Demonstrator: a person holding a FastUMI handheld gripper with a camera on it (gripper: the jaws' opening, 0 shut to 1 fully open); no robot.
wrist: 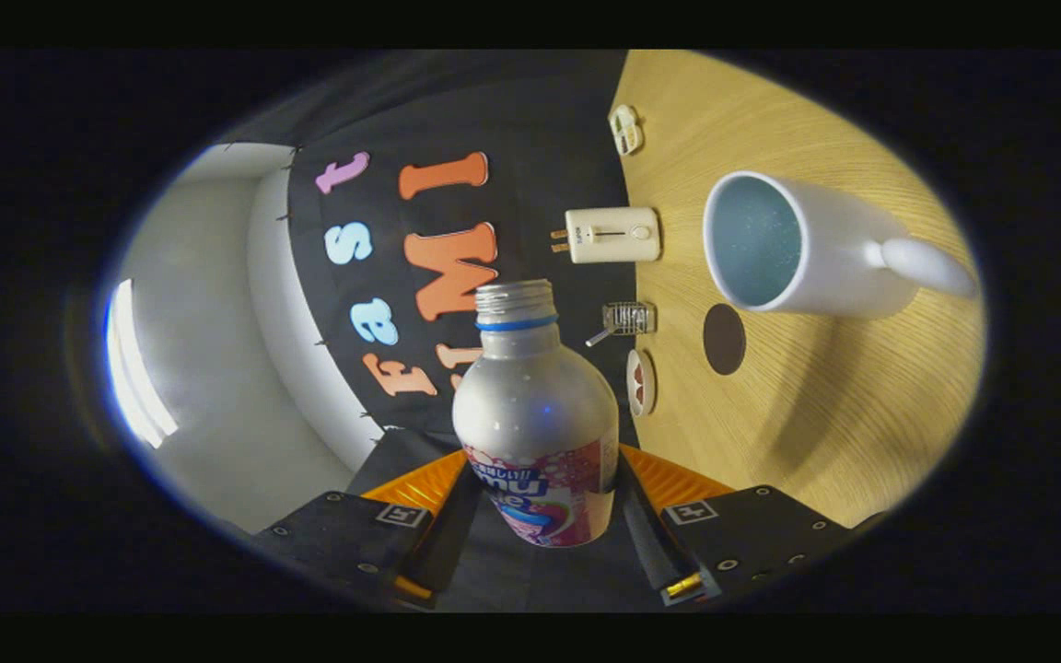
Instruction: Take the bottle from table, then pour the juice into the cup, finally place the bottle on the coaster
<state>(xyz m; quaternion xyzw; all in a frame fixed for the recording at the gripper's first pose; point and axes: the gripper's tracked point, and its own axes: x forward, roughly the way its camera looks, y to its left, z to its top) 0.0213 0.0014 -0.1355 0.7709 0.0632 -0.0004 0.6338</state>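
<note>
The fingers (538, 502) are closed on the bottle (535, 414), one pressing each side of its labelled lower body, so the silver, uncapped bottle is held clear of the desk (825, 433) with its open neck pointing ahead at the booth wall. The whole view is rolled, so the wooden desk stands on edge beside the bottle. The white cup (798, 244) sits on the desk well out from its back edge, mouth open toward the camera and pale blue inside (its handle points away from the wall). Nearer the back edge, between the cup and the bottle, lies the dark round coaster (724, 338), apart from the cup and bare. Along the back edge, against the wall, stand small toys: a cream toaster (612, 234), a wire basket (627, 319), a small plate (641, 381) and a little cream car (625, 129). Nothing lies between the bottle's neck and the cup.
</note>
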